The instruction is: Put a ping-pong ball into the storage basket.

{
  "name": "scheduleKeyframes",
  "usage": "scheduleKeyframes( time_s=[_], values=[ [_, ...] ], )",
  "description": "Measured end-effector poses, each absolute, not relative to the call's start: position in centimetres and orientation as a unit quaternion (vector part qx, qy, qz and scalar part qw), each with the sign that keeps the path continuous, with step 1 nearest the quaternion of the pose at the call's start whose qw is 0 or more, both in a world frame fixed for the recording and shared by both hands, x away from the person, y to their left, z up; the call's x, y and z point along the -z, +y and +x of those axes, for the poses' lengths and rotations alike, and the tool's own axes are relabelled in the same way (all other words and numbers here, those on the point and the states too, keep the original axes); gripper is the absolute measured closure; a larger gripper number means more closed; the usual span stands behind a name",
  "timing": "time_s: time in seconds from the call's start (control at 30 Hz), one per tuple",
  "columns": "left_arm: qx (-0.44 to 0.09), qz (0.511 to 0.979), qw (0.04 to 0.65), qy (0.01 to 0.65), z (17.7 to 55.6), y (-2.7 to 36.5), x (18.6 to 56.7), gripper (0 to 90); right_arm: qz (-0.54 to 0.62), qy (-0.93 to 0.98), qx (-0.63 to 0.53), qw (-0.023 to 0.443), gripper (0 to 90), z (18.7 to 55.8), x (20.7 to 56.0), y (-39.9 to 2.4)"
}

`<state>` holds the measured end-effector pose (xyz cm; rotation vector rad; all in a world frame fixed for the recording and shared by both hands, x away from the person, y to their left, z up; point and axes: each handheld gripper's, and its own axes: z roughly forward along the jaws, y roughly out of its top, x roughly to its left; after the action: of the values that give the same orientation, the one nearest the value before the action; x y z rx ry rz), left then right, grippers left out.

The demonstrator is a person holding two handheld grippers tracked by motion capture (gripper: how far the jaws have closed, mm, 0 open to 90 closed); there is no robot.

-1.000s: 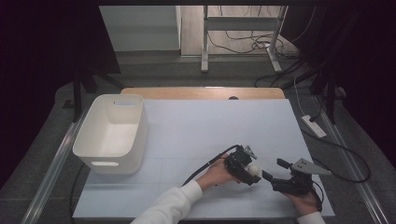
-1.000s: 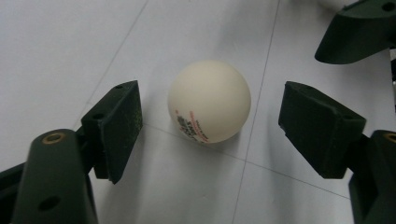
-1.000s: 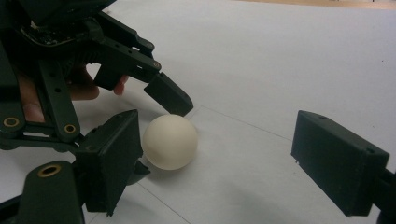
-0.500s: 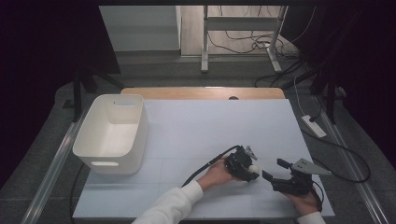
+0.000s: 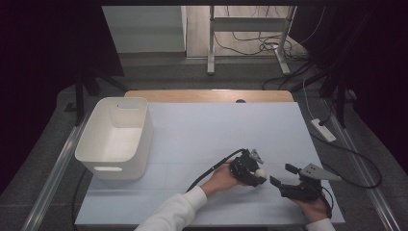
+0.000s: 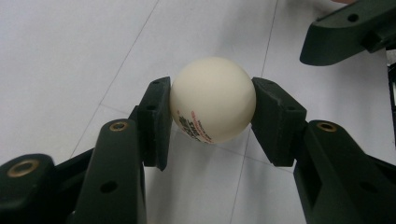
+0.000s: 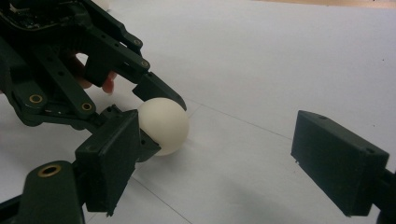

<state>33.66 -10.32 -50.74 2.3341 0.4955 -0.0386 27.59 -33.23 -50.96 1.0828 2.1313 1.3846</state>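
Observation:
A white table-tennis ball (image 6: 212,100) with small red print sits on the white table top, pinched between the two black pads of my left gripper (image 6: 211,109). In the high view the left gripper (image 5: 257,175) lies low at the table's front centre, shut on the ball (image 5: 260,172). My right gripper (image 5: 281,174) rests just to its right, pointing at the ball, jaws wide apart with nothing between them. The right gripper view shows its own spread jaws (image 7: 224,158) and the ball (image 7: 166,126) held by the other gripper, close ahead.
A white plastic bin (image 5: 91,144) stands at the table's left side. The white sheet (image 5: 216,125) covers the table top, with a wooden edge at the back. A power strip (image 5: 323,130) and cables lie on the floor at the right.
The left gripper's jaws have drawn in onto the ball. Both hands stay about where they were.

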Motion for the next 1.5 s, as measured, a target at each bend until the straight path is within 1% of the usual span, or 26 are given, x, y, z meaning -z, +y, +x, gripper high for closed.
scheduleKeyframes(
  time_s=[0.37, 0.47, 1.5],
  values=[
    [0.008, 0.907, 0.370, 0.201, 33.6, -9.1, 50.3, 50.8, 0.385, 0.759, -0.490, 0.189, 16.4, 27.6, 51.0, -33.2],
    [0.005, 0.901, 0.378, 0.211, 33.6, -8.7, 50.2, 50.8, 0.384, 0.759, -0.490, 0.189, 16.3, 27.6, 51.0, -33.2],
    [-0.005, 0.885, 0.403, 0.234, 32.8, -5.2, 48.8, 50.7, 0.383, 0.761, -0.487, 0.190, 16.5, 27.6, 51.0, -33.1]
  ],
)
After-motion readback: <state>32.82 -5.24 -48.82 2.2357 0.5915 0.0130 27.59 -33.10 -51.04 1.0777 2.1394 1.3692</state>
